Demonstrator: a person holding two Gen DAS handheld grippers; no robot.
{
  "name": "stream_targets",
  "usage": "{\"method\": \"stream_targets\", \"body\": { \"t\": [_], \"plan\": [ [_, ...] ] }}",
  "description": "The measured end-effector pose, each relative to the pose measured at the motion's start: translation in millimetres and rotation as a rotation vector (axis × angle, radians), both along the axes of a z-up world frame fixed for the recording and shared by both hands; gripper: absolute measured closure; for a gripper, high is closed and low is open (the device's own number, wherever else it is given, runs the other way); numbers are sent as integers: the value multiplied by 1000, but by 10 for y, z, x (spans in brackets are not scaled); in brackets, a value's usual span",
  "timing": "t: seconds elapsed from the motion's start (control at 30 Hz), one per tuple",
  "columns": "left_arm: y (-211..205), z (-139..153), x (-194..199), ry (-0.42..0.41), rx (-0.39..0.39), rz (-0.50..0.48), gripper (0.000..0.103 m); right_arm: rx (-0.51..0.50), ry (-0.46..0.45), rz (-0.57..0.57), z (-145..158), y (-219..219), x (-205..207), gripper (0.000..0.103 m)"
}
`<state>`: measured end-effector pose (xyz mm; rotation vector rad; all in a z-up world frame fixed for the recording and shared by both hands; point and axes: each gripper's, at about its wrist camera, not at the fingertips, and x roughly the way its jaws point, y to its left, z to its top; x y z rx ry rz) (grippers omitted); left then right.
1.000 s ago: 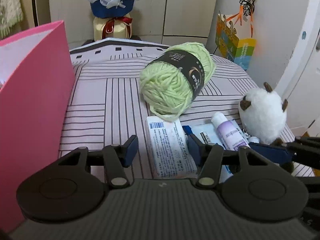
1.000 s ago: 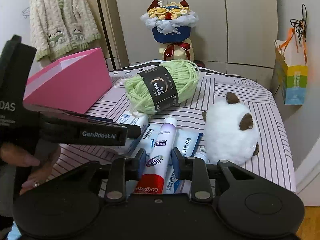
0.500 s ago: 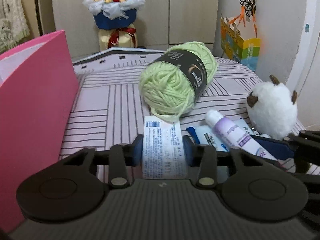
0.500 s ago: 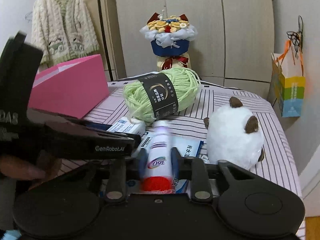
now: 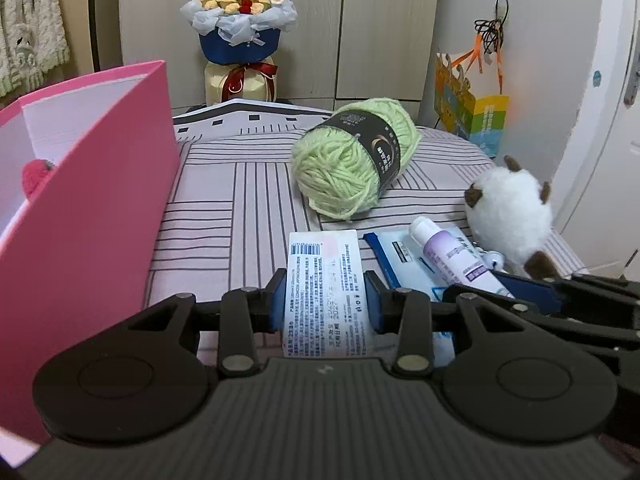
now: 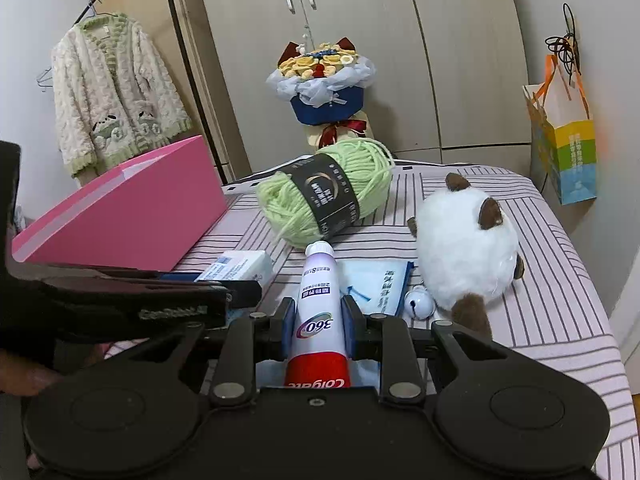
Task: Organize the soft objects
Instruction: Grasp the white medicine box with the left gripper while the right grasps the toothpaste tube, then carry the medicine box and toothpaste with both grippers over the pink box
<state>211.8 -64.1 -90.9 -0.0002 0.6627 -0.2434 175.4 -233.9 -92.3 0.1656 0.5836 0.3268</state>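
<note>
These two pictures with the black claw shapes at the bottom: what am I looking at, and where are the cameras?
No robot here: a person holds a two-finger gripper in each hand, each carrying a camera that looks forward along its fingers. In the left view, the left gripper is closed on a white printed packet. In the right view, the right gripper is closed on a toothpaste tube. On the striped cloth lie green yarn, a white plush toy and a blue-and-white packet, with a pink box at the left.

Beige wardrobe doors [image 6: 360,40], hanging cardigan [image 6: 116,92], wall-hung paper bag [image 6: 568,148], white door [image 5: 600,92] at right.
</note>
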Motion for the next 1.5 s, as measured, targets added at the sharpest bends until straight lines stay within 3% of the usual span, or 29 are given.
{"method": "stream_targets", "body": {
  "t": [0.3, 0.63, 0.8, 0.97, 1.27, 1.4, 1.5],
  "plan": [
    [258, 209, -452, 12, -51, -55, 65, 5, 3, 51, 119, 36, -328, 75],
    [580, 463, -936, 33, -128, -121, 65, -18, -10, 188, 426, 177, -734, 74],
    [830, 548, -1179, 38, -201, -92, 65, -10, -12, 258, 595, 297, -873, 74],
    [1044, 732, -1372, 18, -227, -100, 65, -18, -17, 328, 794, 475, -947, 74],
    [1632, 1249, -1459, -86, -205, -22, 65, 3, 1, 427, 1214, 907, -695, 74],
    [1885, 1448, -1344, -134, -144, 29, 65, -1, -39, 453, 1377, 1153, -478, 74],
    [2009, 1487, -1134, -130, -129, 9, 65, 2, -25, 474, 1409, 1387, -217, 74]
  ]
}}
